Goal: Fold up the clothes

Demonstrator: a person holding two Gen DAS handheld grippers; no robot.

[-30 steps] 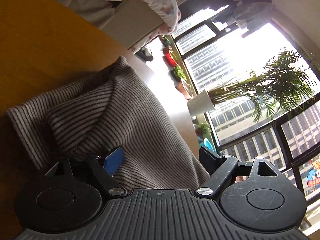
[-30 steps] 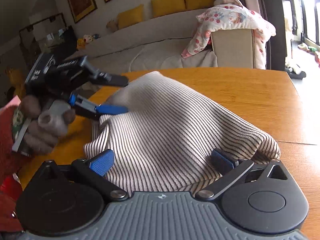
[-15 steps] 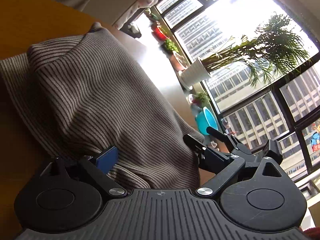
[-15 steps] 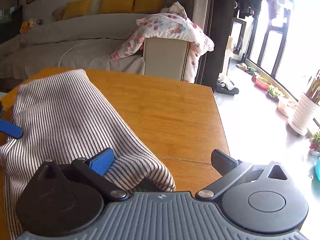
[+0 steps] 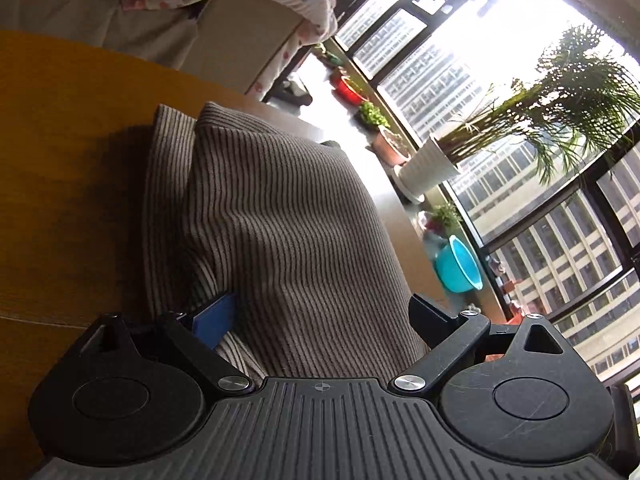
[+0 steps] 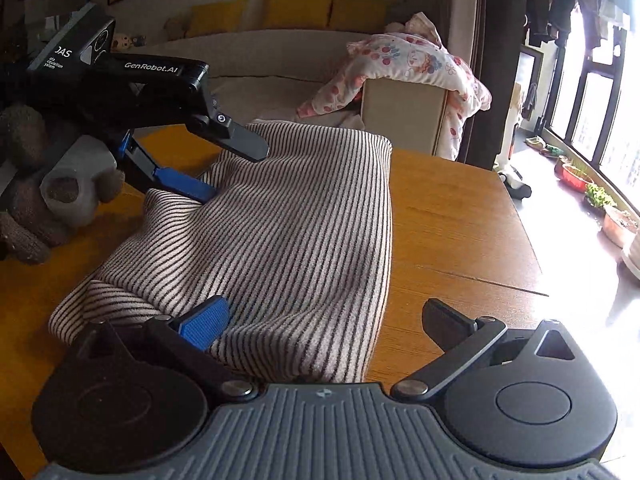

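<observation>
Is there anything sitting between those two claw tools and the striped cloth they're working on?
Nothing visible. The brown-and-cream striped knit garment lies right between the open fingers of the right gripper, and of the left gripper on its far side, on the wooden table.

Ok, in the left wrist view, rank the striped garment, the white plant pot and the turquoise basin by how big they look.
1. Striped garment, by far the largest, though nearest the camera.
2. White plant pot.
3. Turquoise basin, close to the pot; unsure.

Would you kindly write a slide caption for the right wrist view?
Two open grippers, right and left, work a folded striped garment on a wooden table.
</observation>
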